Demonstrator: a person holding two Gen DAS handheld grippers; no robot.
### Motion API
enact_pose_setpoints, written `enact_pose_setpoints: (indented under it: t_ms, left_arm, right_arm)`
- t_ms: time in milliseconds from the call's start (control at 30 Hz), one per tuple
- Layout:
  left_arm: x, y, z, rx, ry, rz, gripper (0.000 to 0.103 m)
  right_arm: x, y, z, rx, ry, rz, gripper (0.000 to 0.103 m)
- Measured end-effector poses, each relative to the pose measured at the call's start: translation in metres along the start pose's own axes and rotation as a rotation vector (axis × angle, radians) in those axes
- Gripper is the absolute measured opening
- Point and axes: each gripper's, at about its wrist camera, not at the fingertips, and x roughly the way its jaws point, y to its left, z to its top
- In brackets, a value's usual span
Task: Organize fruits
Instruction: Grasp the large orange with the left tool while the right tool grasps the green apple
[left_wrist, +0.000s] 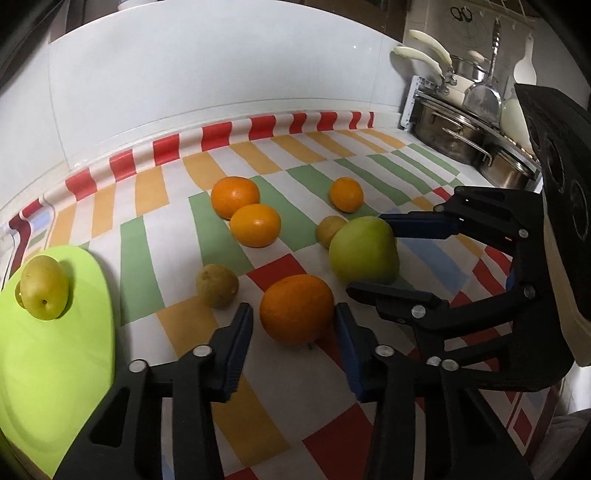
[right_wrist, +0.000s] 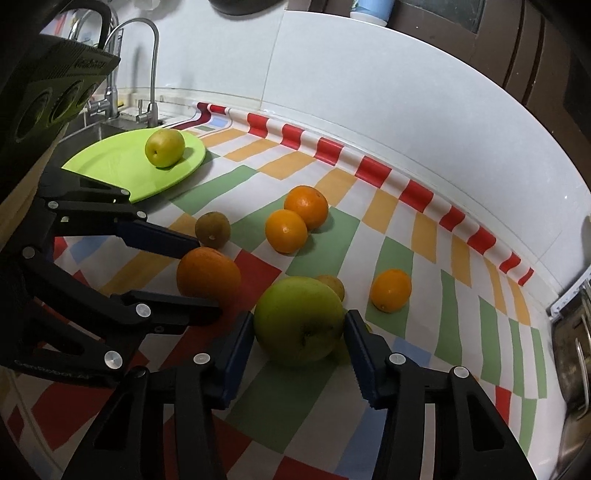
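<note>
Behind the green apple (right_wrist: 298, 320), a yellowish fruit (right_wrist: 333, 286) seems half-hidden; each hand-held gripper (left_wrist: 294, 325) (right_wrist: 298, 334) spread.

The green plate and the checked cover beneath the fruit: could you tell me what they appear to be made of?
Green plate: probably plastic, given its uniform lime colour, thin rim and soft satin sheen. Checked cover: likely a wipe-clean vinyl or oilcloth, printed, curving smoothly up against the wall.

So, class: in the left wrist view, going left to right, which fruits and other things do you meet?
Green plate with a yellow-green fruit on it → small brownish fruit → nearest orange between the left gripper's jaws → big green apple → right gripper → steel pots.
</note>
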Motion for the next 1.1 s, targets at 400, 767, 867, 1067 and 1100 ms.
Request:
enact_pose_setpoints:
  t_ms: [400,767,867,1067,1100]
  left_arm:
    - [-0.027,0.007,-0.011,-0.072,-0.032,0.130,0.040]
    - [-0.070,0.009,-0.021,-0.142,-0.102,0.210,0.040]
    - [-0.087,0.008,-0.024,-0.155,-0.133,0.238,0.040]
    - [-0.119,0.008,-0.028,-0.183,-0.190,0.279,0.040]
    - [-0.124,0.008,-0.028,-0.184,-0.198,0.287,0.040]
  right_arm:
    - [-0.009,0.002,-0.003,0.116,0.002,0.040,0.051]
    - [-0.043,0.007,0.004,0.210,-0.062,0.042,0.051]
    - [-0.055,0.010,0.007,0.223,-0.090,0.033,0.051]
    - [-0.077,0.019,0.015,0.247,-0.142,0.036,0.051]
    - [-0.081,0.021,0.016,0.248,-0.152,0.039,0.051]
